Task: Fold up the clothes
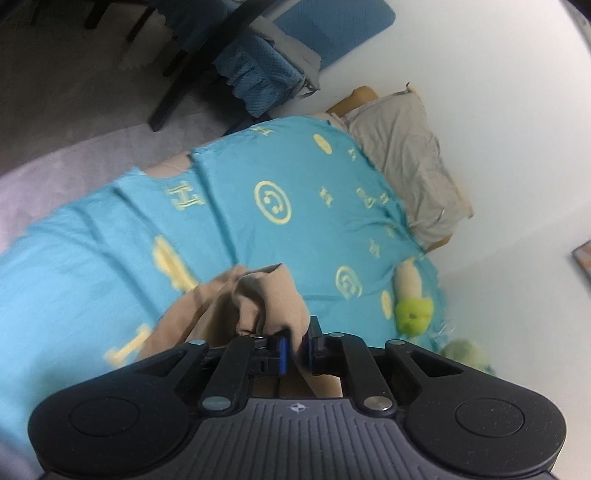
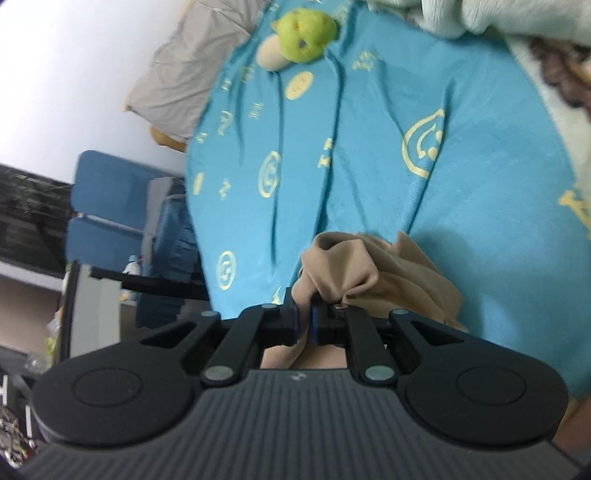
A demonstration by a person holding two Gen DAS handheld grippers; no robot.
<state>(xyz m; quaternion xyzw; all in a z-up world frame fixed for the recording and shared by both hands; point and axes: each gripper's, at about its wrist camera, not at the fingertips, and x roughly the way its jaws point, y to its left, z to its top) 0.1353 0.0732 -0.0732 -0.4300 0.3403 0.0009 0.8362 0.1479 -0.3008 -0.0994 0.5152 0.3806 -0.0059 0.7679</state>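
Note:
A tan garment (image 1: 255, 306) hangs bunched over a bed covered by a blue sheet with yellow prints (image 1: 229, 206). My left gripper (image 1: 295, 354) is shut on a fold of the tan garment and holds it above the sheet. In the right wrist view my right gripper (image 2: 303, 325) is shut on another fold of the same tan garment (image 2: 354, 269), lifted over the blue sheet (image 2: 369, 166). The rest of the garment drapes below the grippers and is partly hidden by them.
A grey pillow (image 1: 406, 162) lies at the head of the bed by the white wall. A green plush toy (image 1: 412, 310) rests on the sheet; it also shows in the right wrist view (image 2: 303, 35). A blue chair (image 1: 295, 48) stands beside the bed. A pale blanket (image 2: 480, 18) lies at the bed's far side.

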